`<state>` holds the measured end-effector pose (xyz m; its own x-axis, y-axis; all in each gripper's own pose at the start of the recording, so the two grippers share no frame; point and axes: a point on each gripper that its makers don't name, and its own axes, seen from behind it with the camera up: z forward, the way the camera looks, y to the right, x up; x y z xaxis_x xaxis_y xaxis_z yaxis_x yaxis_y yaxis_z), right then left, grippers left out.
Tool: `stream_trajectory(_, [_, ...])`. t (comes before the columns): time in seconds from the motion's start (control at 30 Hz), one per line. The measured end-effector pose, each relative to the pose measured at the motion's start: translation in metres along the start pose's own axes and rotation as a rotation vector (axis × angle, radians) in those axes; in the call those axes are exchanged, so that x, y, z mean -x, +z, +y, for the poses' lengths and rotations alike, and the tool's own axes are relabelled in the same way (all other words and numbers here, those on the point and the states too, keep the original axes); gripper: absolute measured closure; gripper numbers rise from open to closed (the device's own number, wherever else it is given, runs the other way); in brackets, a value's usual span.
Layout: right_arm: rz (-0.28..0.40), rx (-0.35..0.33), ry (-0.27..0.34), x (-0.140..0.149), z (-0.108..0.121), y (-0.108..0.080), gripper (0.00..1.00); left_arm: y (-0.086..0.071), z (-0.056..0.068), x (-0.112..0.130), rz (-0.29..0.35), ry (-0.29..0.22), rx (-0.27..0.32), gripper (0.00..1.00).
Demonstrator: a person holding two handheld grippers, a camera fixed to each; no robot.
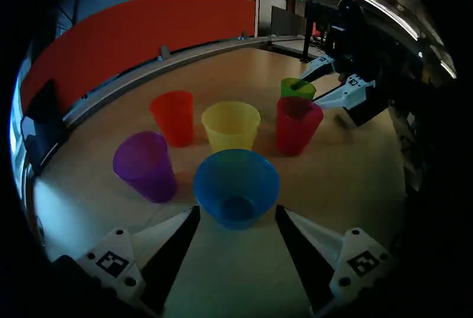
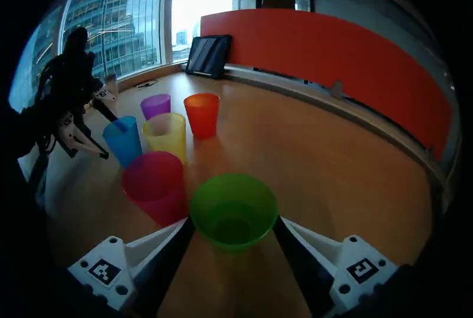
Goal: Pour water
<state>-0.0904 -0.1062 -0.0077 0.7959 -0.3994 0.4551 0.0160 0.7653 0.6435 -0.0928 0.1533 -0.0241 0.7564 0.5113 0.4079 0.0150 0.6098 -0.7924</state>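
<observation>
Left gripper view: left gripper (image 1: 236, 208) fingers spread, flanking blue cup (image 1: 236, 182) on worktop (image 1: 346, 170). Right gripper (image 2: 233, 218) fingers spread round green cup (image 2: 233, 207). Close yours squarely mid-wall; lift level before tilting.

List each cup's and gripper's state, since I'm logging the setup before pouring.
left gripper: open, fingers either side of blue cup.
right gripper: open, fingers either side of green cup.
blue cup: upright.
green cup: upright.
red cup: upright, free.
yellow cup: upright, free.
orange cup: upright, free.
purple cup: upright, free.
</observation>
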Motion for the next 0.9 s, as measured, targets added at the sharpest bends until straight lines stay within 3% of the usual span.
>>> stream_trajectory(0.47, [0.034, 0.047, 0.024, 0.005, 0.006, -0.031, 0.0, -0.02, -0.005, 0.007, 0.022, -0.028, -0.057, 0.06])
stream_trajectory(0.9, [0.091, 0.1, 0.063, 0.004, 0.008, -0.059, 0.0, -0.048, -0.021, 0.01, 0.078, -0.075, -0.158, 0.06])
